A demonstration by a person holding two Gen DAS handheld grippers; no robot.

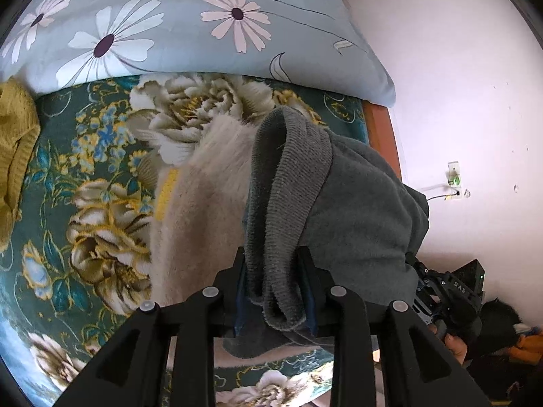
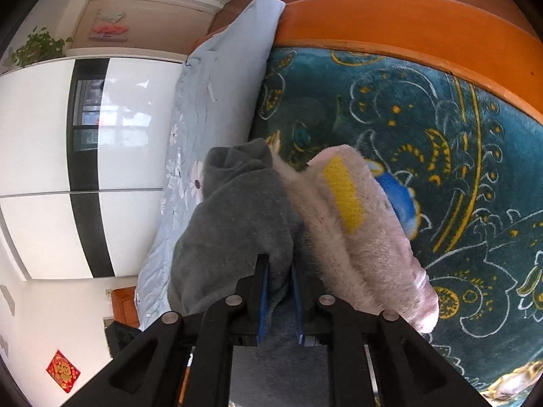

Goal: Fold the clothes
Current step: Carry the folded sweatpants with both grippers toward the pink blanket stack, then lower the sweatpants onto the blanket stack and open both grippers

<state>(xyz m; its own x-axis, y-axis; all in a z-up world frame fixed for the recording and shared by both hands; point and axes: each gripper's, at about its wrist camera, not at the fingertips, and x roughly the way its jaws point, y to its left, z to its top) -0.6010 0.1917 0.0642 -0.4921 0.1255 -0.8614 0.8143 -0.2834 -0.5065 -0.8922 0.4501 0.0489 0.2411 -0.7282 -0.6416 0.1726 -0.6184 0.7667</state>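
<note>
A grey sweatshirt with a fleecy cream-pink lining (image 1: 356, 203) hangs in the air above the bed. My left gripper (image 1: 276, 291) is shut on its ribbed grey hem, which bunches between the blue pads. My right gripper (image 2: 280, 291) is shut on another grey part of the same garment (image 2: 237, 210). The pink fleecy side with a yellow and blue patch (image 2: 359, 224) hangs to the right of it. The right gripper also shows in the left wrist view (image 1: 451, 291), at the garment's far lower edge.
A teal floral blanket (image 1: 85, 176) covers the bed. A light blue daisy-print duvet (image 1: 169, 27) lies at its far side. A yellow knit garment (image 1: 15, 156) lies at the left. An orange wooden bed frame (image 2: 390, 23), a pale wall and a white wardrobe (image 2: 44, 169) surround the bed.
</note>
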